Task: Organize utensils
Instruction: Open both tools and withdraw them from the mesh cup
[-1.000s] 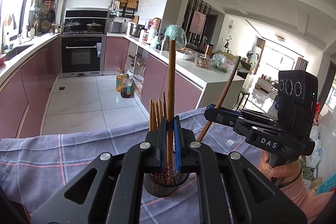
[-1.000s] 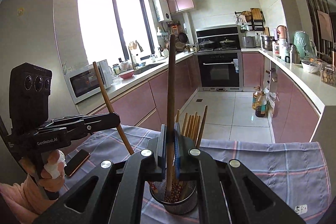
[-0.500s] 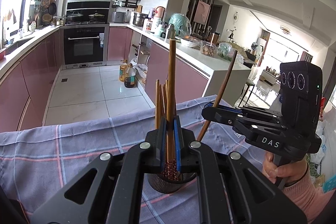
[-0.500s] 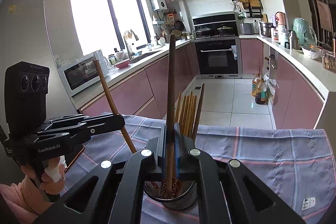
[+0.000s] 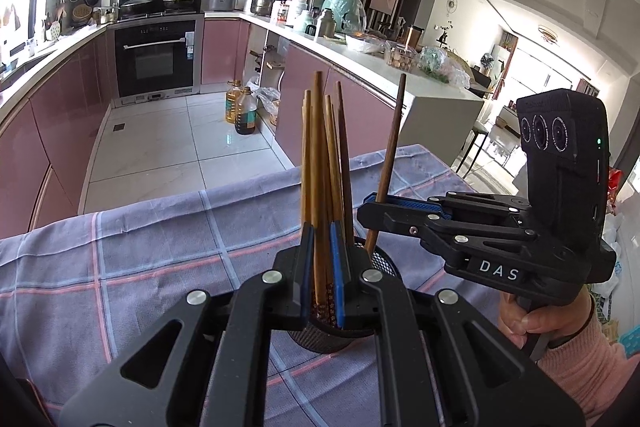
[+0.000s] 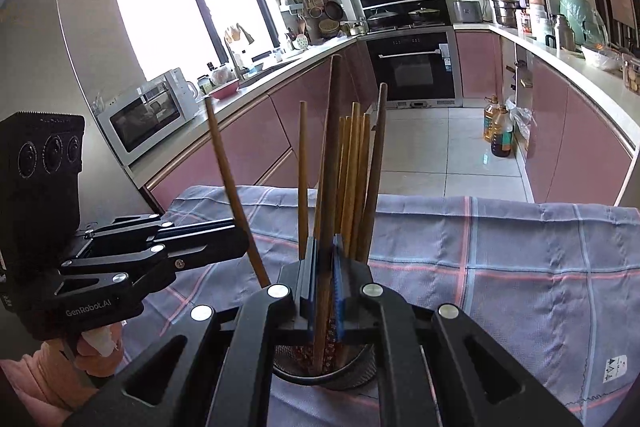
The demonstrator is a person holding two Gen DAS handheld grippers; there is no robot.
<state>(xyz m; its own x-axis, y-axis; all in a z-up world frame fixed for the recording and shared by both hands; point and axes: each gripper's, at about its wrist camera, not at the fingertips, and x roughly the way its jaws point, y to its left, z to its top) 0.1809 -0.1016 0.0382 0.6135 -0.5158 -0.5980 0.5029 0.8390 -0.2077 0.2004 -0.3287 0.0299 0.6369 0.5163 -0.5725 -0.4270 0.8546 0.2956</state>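
Over the worktop's middle: two handheld grippers meet above a black mesh holder [image 5: 320,331] on a blue-and-pink checked cloth [image 5: 120,267], in a kitchen with pink cabinets.
Left gripper [image 5: 321,259]: jaws pinching a light wooden chopstick [image 5: 318,163], which stands nearly upright with its patterned lower end down inside the holder.
Right gripper [image 6: 325,279]: jaws just starting to part around a dark wooden chopstick [image 6: 332,147]; the blue pads sit close on either side of it, and its lower end reaches into the holder's mouth.
Seen across: in the left wrist view the right gripper comes in from the right with its dark chopstick tilted over the holder's rim; in the right wrist view the left gripper comes in from the left with its light chopstick leaning.
Holder contents: a bundle of chopsticks [image 6: 352,179], light and dark, standing upright and fanned slightly.
Hands: a hand [image 5: 540,319] in a pink sleeve grips the right gripper's handle; a hand [image 6: 92,351] holds the left gripper's handle.
Cloth's far edge: it hangs toward the white tiled floor [image 5: 160,147].
Backdrop: a built-in oven [image 6: 412,67] under pots, a microwave [image 6: 144,115] by the window, oil bottles [image 6: 498,131] on the floor.
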